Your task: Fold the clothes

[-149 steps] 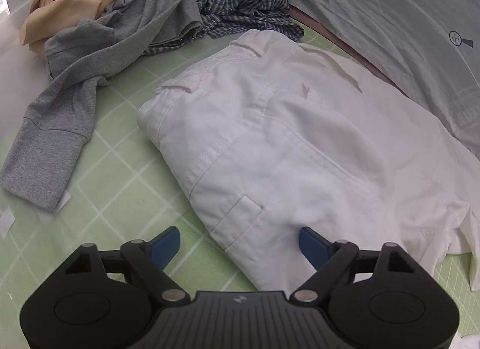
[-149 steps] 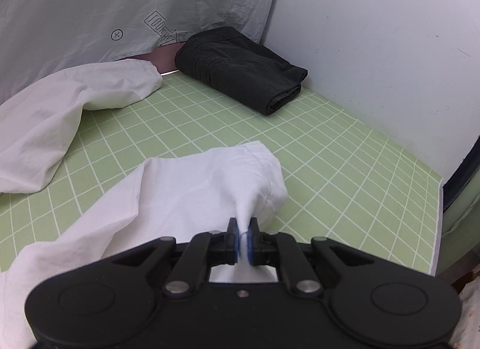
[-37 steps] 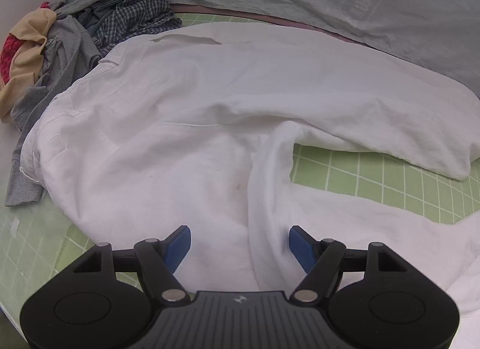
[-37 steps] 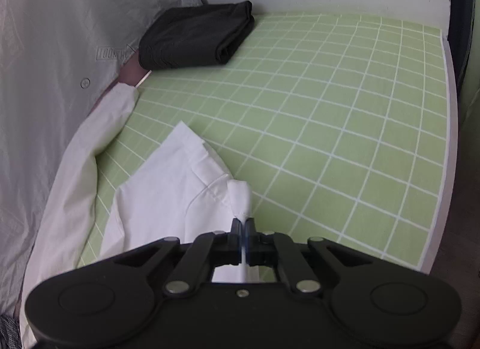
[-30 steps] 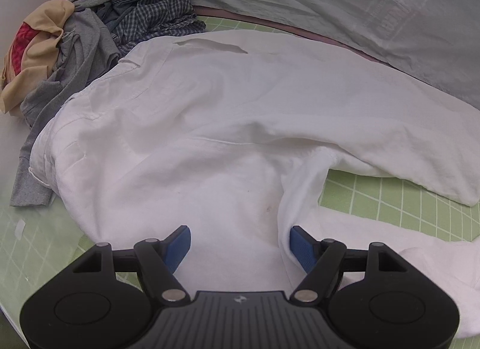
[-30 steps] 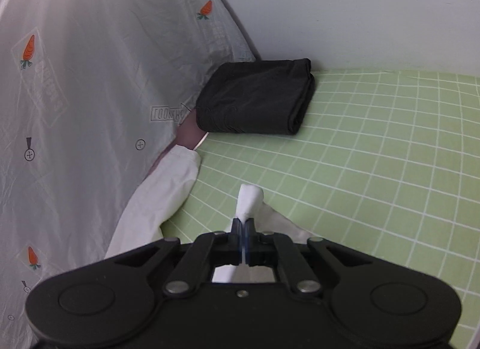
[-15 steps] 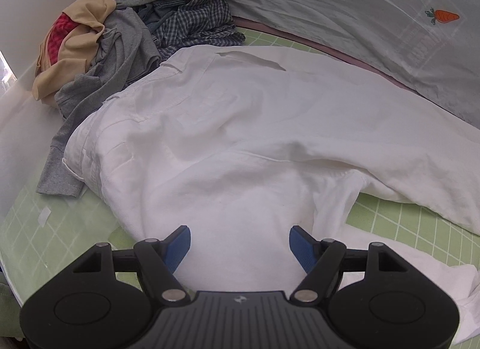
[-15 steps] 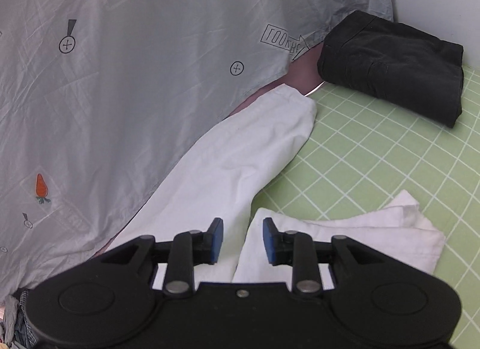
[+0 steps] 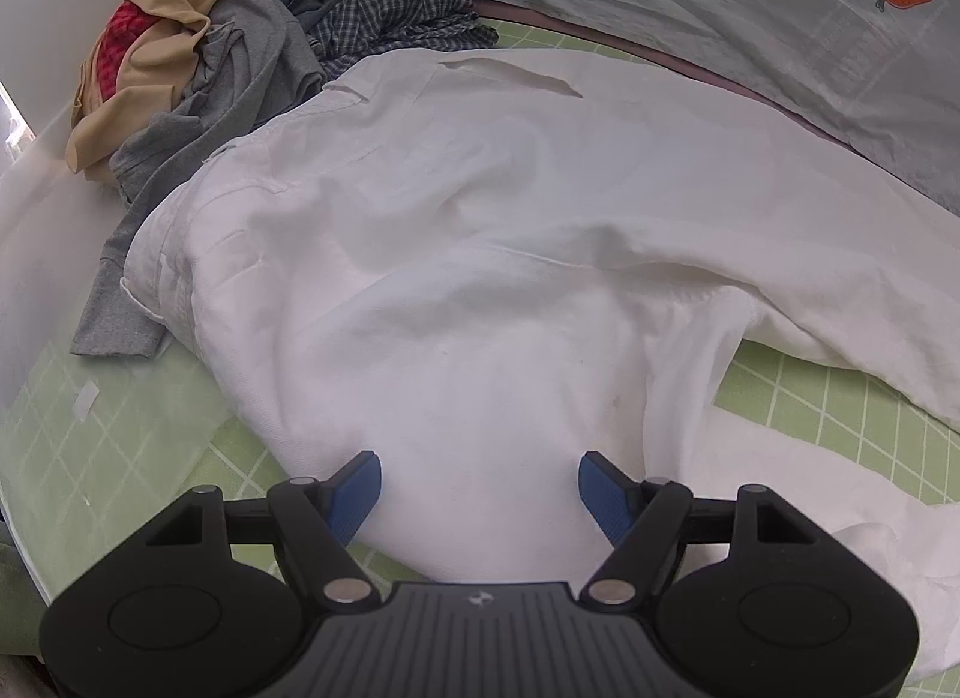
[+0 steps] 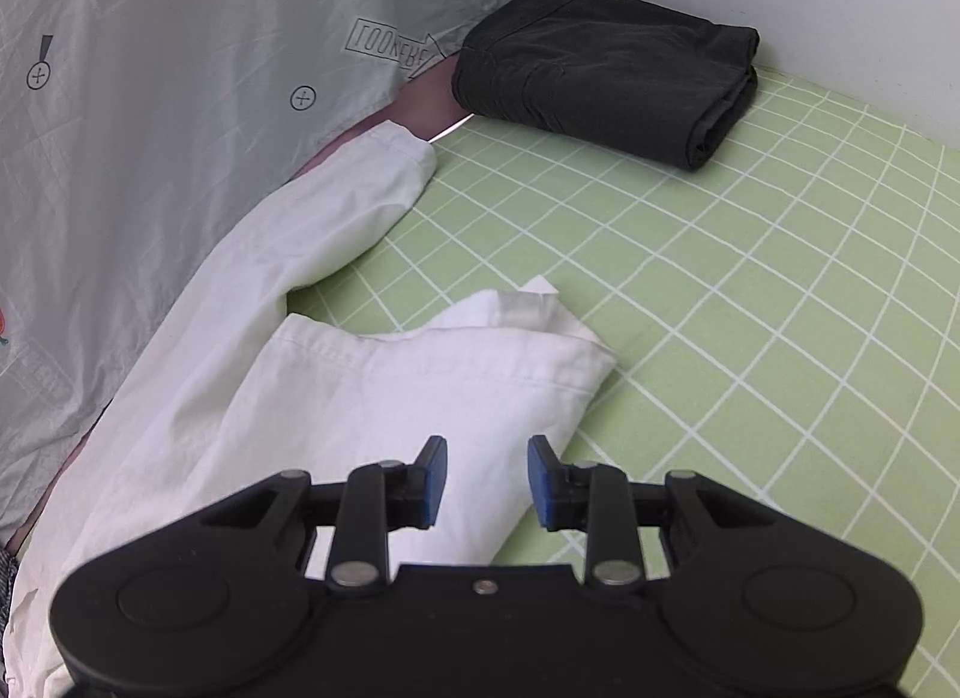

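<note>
White trousers (image 9: 456, 254) lie spread on the green grid mat (image 9: 840, 404), waist end toward the left. My left gripper (image 9: 479, 488) is open and empty, just above the seat of the trousers near their front edge. In the right wrist view both trouser legs show: the far leg (image 10: 336, 206) runs along the grey sheet, and the near leg (image 10: 432, 386) lies flat with its cuff end on the mat. My right gripper (image 10: 487, 479) is open and empty, hovering over the near leg.
A pile of unfolded clothes (image 9: 252, 32) sits at the back left, a grey sleeve trailing toward the mat's edge. A folded black garment (image 10: 606, 74) lies at the back of the mat by the white wall. A grey printed sheet (image 10: 180, 68) hangs behind the mat.
My right gripper has opened and let go of the near trouser leg, which now lies on the mat. The left gripper has drawn back slightly, still open over the trousers.
</note>
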Action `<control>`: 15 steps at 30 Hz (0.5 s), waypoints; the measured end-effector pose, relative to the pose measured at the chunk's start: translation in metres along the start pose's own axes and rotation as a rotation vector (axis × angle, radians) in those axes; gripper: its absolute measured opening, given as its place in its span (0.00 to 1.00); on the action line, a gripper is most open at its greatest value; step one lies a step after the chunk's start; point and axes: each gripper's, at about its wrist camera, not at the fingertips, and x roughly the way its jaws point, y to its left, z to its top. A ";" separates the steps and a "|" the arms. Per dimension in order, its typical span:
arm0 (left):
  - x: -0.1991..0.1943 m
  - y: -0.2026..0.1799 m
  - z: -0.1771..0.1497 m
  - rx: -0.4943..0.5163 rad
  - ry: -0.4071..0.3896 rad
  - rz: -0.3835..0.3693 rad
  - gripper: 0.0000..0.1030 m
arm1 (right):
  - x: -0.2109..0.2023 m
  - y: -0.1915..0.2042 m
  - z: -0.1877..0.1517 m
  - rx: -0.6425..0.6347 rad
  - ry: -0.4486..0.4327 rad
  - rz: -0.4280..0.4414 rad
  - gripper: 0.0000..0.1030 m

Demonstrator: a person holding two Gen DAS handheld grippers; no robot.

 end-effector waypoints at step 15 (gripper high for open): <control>0.009 -0.002 0.001 0.002 0.023 0.008 0.72 | 0.041 -0.002 0.003 0.100 0.062 -0.025 0.32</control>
